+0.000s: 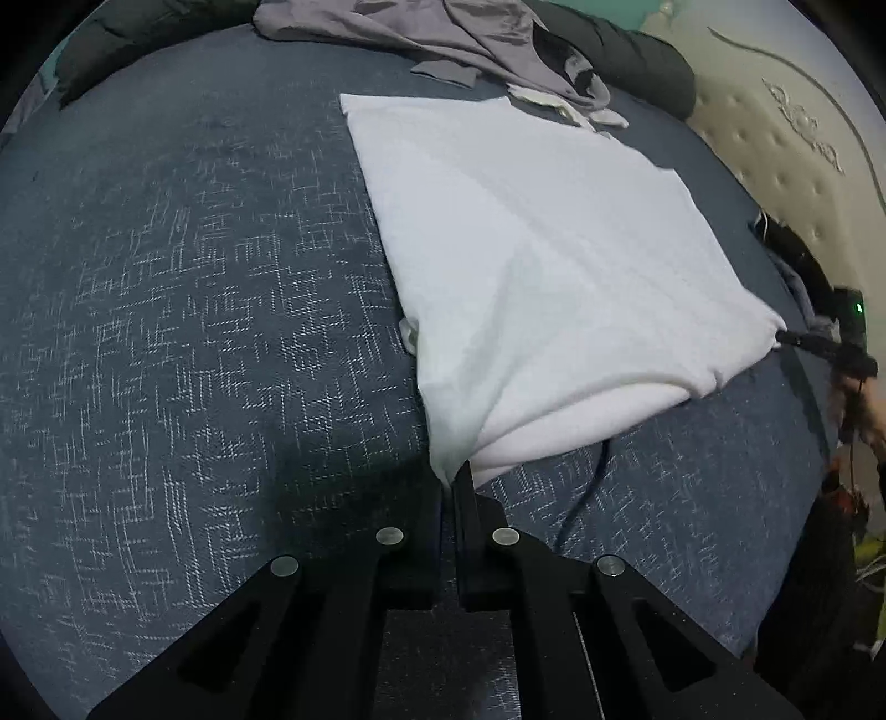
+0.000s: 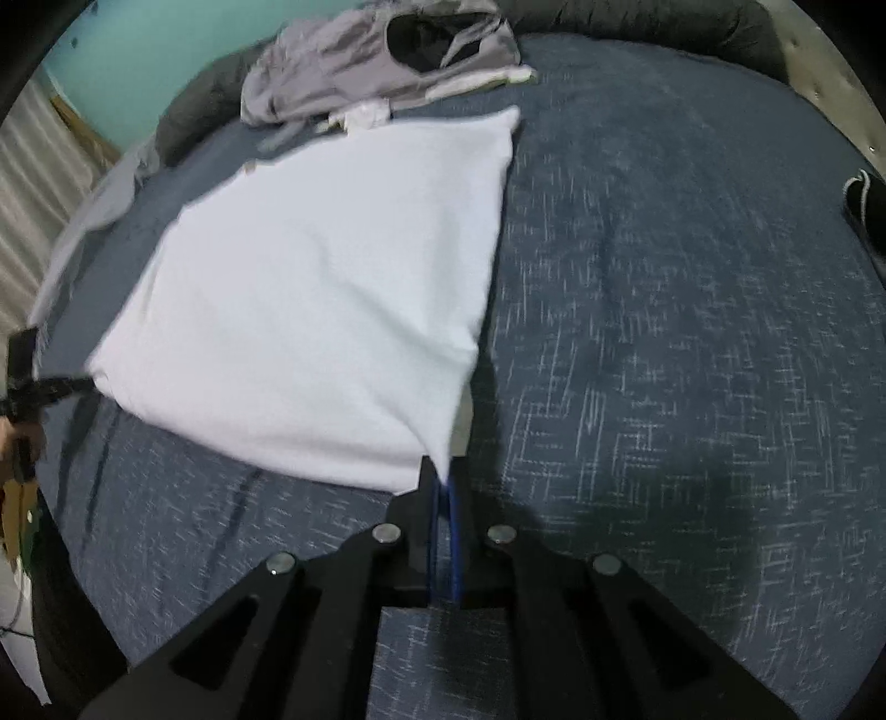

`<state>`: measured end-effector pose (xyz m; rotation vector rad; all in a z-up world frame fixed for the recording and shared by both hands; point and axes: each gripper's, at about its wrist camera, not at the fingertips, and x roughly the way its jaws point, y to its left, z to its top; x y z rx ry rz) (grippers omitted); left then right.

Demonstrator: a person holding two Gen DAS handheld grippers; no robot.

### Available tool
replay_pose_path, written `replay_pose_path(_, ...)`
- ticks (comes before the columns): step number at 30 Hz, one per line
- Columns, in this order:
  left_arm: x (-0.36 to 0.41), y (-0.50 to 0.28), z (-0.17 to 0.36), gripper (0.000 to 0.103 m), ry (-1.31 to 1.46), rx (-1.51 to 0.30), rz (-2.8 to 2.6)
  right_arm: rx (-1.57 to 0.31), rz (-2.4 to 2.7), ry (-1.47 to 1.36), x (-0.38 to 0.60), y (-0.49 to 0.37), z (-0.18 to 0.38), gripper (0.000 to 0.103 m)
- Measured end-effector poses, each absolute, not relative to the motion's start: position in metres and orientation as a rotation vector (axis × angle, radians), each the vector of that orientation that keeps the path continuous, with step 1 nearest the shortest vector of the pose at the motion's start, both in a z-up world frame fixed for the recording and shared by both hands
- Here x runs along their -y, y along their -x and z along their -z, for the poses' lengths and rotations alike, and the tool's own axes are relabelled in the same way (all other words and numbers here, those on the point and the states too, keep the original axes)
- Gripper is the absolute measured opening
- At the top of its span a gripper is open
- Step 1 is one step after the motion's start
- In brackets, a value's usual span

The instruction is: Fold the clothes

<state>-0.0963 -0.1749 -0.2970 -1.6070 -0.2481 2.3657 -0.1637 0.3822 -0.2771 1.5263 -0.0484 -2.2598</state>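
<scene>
A white garment (image 1: pixel 531 260) lies folded on the blue patterned bed cover (image 1: pixel 194 304), its near edge lifted off the cover. My left gripper (image 1: pixel 451 479) is shut on its near left corner. In the right wrist view the same white garment (image 2: pixel 321 288) stretches up to the left, and my right gripper (image 2: pixel 443 471) is shut on its near right corner. Each gripper shows in the other's view at the frame edge: the right gripper (image 1: pixel 786 336) pinches the right corner, the left gripper (image 2: pixel 83 382) the left corner. The cloth hangs taut between the two corners.
A crumpled grey-purple garment (image 1: pixel 443 39) lies at the far end of the bed, also seen as the grey garment (image 2: pixel 376 61). A dark pillow (image 1: pixel 626 55) sits behind it. A cream tufted headboard (image 1: pixel 786 149) stands to the right. A dark cable (image 1: pixel 587 487) runs over the cover.
</scene>
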Motion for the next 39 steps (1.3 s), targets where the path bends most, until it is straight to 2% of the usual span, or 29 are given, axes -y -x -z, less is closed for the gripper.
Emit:
replay_pose_path(2, 0.171, 0.095, 0.295, 0.004, 1.598, 0.222, -2.372, -0.002, 2.256, -1.525, -0.378, 0.159, 0.278, 0.008)
replay_pose_path(4, 0.167, 0.094, 0.295, 0.005, 1.59, 0.197, -2.366, -0.063, 2.249, -1.525, -0.373, 0.154, 0.281, 0.029)
replay_pose_path(5, 0.164, 0.093, 0.295, 0.006, 1.595, 0.185, -2.357, -0.088, 2.242, -1.527, -0.371, 0.152, 0.284, 0.032)
replay_pose_path(6, 0.162, 0.093, 0.296, 0.012, 1.598, 0.169, -2.349, -0.112, 2.236, -1.529, -0.368, 0.15, 0.287, 0.039)
replay_pose_path(7, 0.16, 0.092, 0.296, 0.016, 1.601, 0.146, -2.348, -0.145, 2.23, -1.531, -0.365, 0.149, 0.291, 0.042)
replay_pose_path(8, 0.157, 0.09, 0.296, 0.028, 1.603, 0.115, -2.353, -0.184, 2.229, -1.533, -0.361, 0.149, 0.294, 0.042)
replay_pose_path(9, 0.156, 0.089, 0.298, 0.034, 1.607, 0.093, -2.355, -0.224, 2.231, -1.535, -0.357, 0.148, 0.297, 0.043)
replay_pose_path(10, 0.156, 0.089, 0.299, 0.035, 1.608, 0.087, -2.356, -0.25, 2.233, -1.531, -0.352, 0.149, 0.299, 0.043)
replay_pose_path(14, 0.154, 0.091, 0.306, 0.035, 1.615, 0.072, -2.371, -0.233, 2.24, -1.517, -0.346, 0.155, 0.3, 0.043)
replay_pose_path(15, 0.152, 0.092, 0.309, 0.034, 1.623, 0.053, -2.374, -0.256, 2.237, -1.512, -0.343, 0.155, 0.3, 0.039)
replay_pose_path(16, 0.15, 0.093, 0.311, 0.029, 1.63, 0.023, -2.381, -0.29, 2.231, -1.504, -0.339, 0.155, 0.299, 0.023)
replay_pose_path(17, 0.147, 0.094, 0.313, 0.012, 1.639, -0.022, -2.387, -0.324, 2.225, -1.495, -0.336, 0.154, 0.299, 0.014)
replay_pose_path(18, 0.145, 0.095, 0.315, 0.004, 1.647, -0.063, -2.388, -0.346, 2.226, -1.49, -0.334, 0.153, 0.298, 0.009)
replay_pose_path(19, 0.143, 0.095, 0.315, 0.003, 1.649, -0.102, -2.393, -0.361, 2.233, -1.487, -0.333, 0.153, 0.297, 0.007)
replay_pose_path(22, 0.138, 0.094, 0.312, 0.003, 1.649, -0.223, -2.418, -0.393, 2.256, -1.475, -0.333, 0.155, 0.292, 0.005)
replay_pose_path(30, 0.149, 0.096, 0.291, 0.003, 1.631, -0.33, -2.474, -0.357, 2.321, -1.422, -0.353, 0.165, 0.263, 0.004)
replay_pose_path(33, 0.129, 0.111, 0.286, 0.003, 1.623, -0.329, -2.485, -0.362, 2.316, -1.424, -0.351, 0.171, 0.255, 0.004)
replay_pose_path(39, 0.159, 0.116, 0.304, 0.003, 1.652, -0.205, -2.441, -0.302, 2.24, -1.499, -0.346, 0.148, 0.281, 0.004)
